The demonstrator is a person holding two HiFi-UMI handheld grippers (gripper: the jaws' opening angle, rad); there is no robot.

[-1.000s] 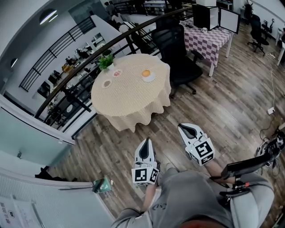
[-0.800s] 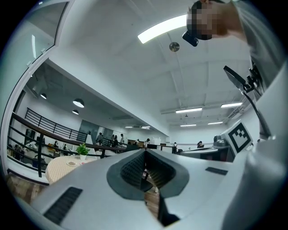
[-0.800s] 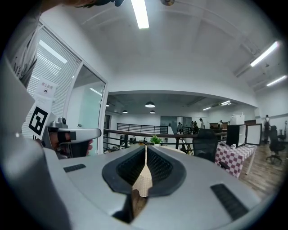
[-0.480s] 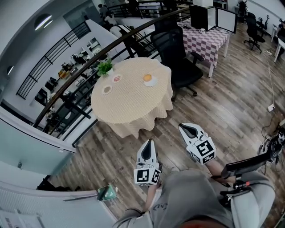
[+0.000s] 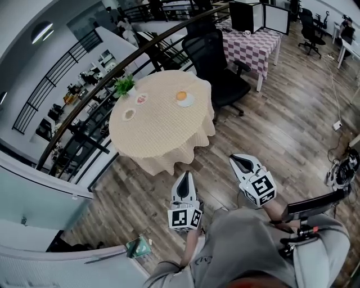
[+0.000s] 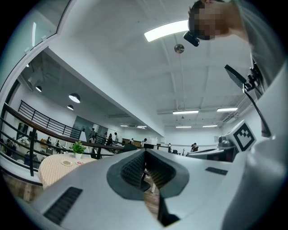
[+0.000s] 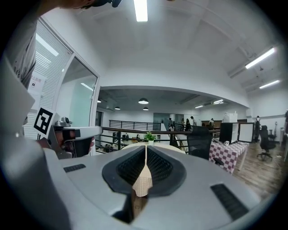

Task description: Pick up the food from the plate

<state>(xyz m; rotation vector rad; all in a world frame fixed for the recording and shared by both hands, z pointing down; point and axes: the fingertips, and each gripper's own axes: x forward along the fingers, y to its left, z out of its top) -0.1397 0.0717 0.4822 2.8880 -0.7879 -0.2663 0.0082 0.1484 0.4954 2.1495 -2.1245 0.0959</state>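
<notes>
At the far left a dark curved railing (image 5: 73, 121) runs past a round table (image 5: 160, 135) draped in a beige cloth, which stands on the wooden floor (image 5: 281, 129) well ahead of the person. On the table's left edge sits a small green plant (image 5: 124, 85), with two small dishes (image 5: 130, 114) near it. Toward the table's right side lies a white plate (image 5: 187, 102) carrying the orange food (image 5: 181, 95), well apart from both grippers. Nearer the person, the left gripper (image 5: 184, 179) hangs low over the floor, pointing toward the table; its own view shows the two ribbed pads pressed together at the tip with nothing between them. Behind the table and to its right stands a black office chair (image 5: 216, 62). The right gripper (image 5: 236, 161) hovers just right of the left one, also aimed at the table, and its jaws are clenched tight and empty, the beige cloth showing only through the slit below the pads. Farther right and back is a table with a checked cloth (image 5: 250, 42) bearing dark monitors (image 5: 247, 16).
</notes>
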